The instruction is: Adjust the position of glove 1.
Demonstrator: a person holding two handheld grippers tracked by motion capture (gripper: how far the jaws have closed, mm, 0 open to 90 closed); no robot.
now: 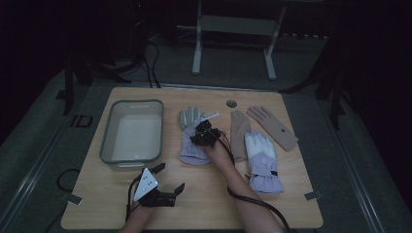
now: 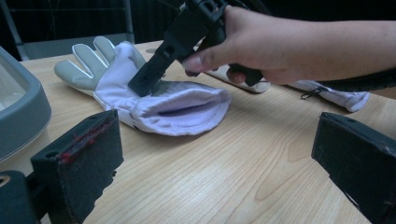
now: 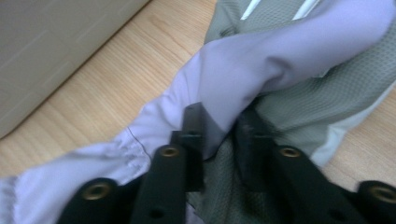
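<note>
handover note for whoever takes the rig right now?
Right tool: shut on the lilac glove, pinching a fold of its fabric, glove on the table beside the bin.
Left tool: open, holds nothing, near the table's front edge.
Other gloves: second lilac one and two tan ones lie to the right.
Done: grip taken. Left, likely: lift the glove, probably into the bin; nothing is in it yet.

dim room, grey floor, white metal stand behind.

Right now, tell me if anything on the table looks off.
The lilac glove is bunched into a raised fold where the right gripper pinches its fabric. The other gloves lie flat.
</note>
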